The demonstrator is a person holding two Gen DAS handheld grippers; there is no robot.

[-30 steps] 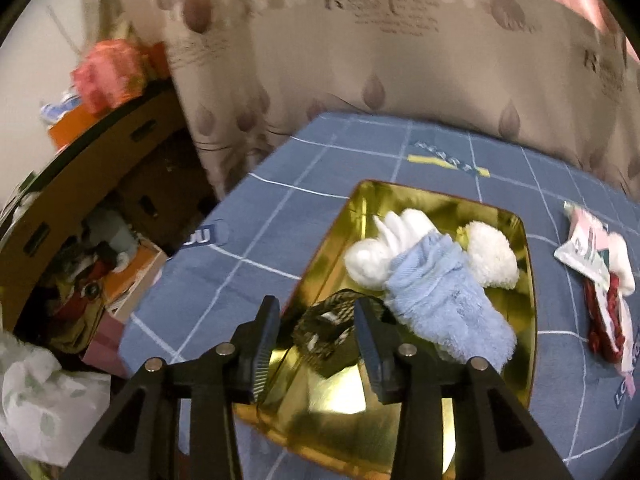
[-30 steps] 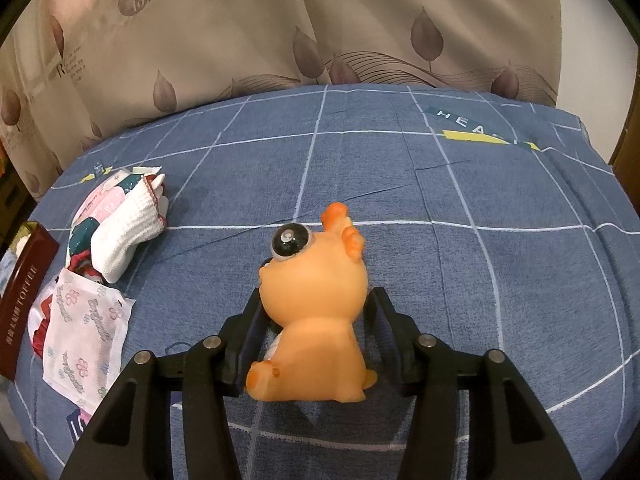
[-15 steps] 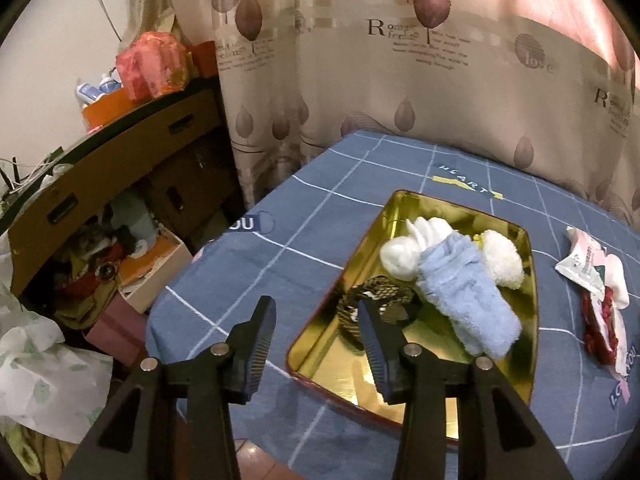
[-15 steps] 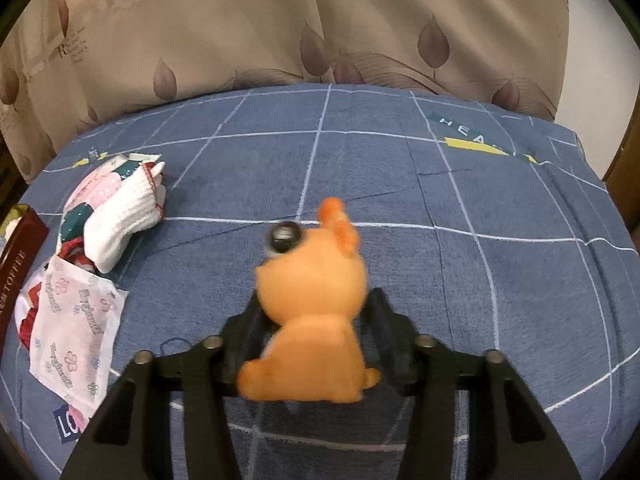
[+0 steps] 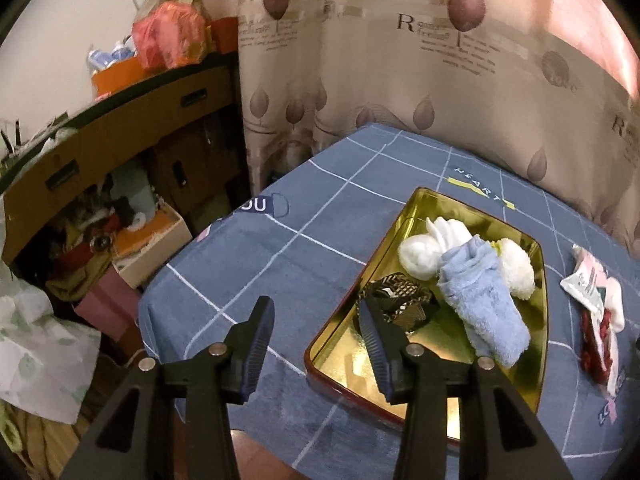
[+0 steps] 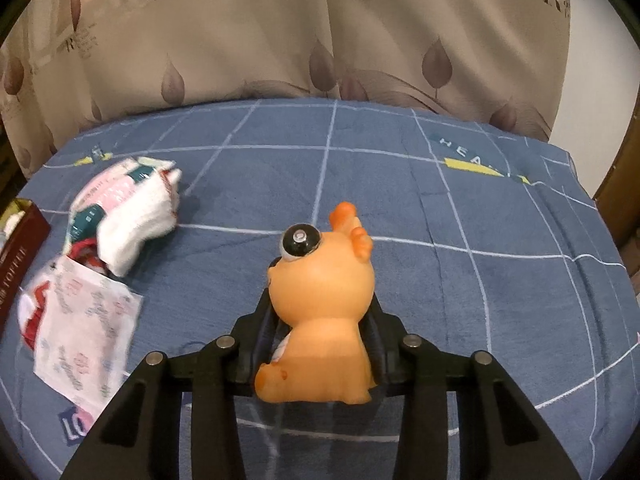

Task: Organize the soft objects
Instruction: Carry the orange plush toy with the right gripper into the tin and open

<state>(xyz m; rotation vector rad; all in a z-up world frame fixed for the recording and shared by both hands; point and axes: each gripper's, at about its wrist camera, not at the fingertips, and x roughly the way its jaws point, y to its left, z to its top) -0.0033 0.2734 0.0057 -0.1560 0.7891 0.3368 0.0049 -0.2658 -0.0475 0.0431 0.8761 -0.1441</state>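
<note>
On the blue cloth (image 6: pixel 460 280):
Right gripper (image 6: pixel 320 344): jaws closing, pinching orange toy (image 6: pixel 320 312).
Left gripper (image 5: pixel 316 340): jaws opening, empty, beside gold tray (image 5: pixel 536 352).

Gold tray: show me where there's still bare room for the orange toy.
The gold tray is bare at its near end, beside the dark woven piece. Its far end is crowded: white socks, blue towel, fluffy ball.
</note>
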